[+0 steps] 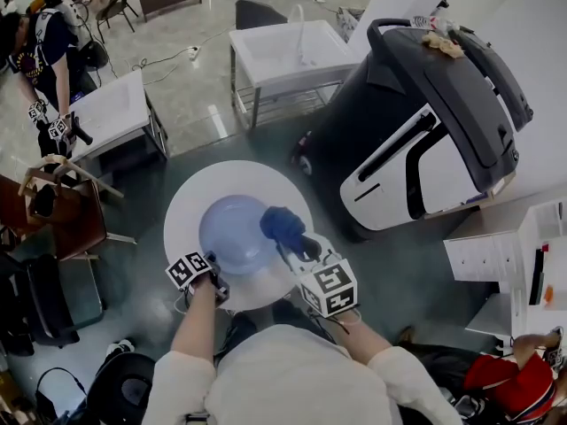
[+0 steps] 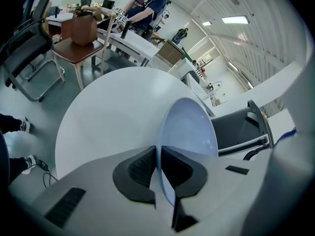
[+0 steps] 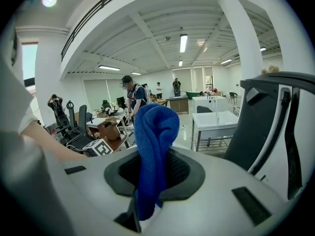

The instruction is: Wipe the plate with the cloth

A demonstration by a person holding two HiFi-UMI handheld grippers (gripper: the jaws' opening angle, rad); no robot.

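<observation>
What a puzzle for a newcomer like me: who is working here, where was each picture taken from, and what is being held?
No robot here: a person holds a two-jaw tool in each hand. One picture comes from a camera on the person's head, looking down; the other two from cameras riding on the tools. Over the round white table, the left tool is shut on the rim of a pale blue plate. The right tool is shut on a bunched dark blue cloth, at the plate's edge.
</observation>
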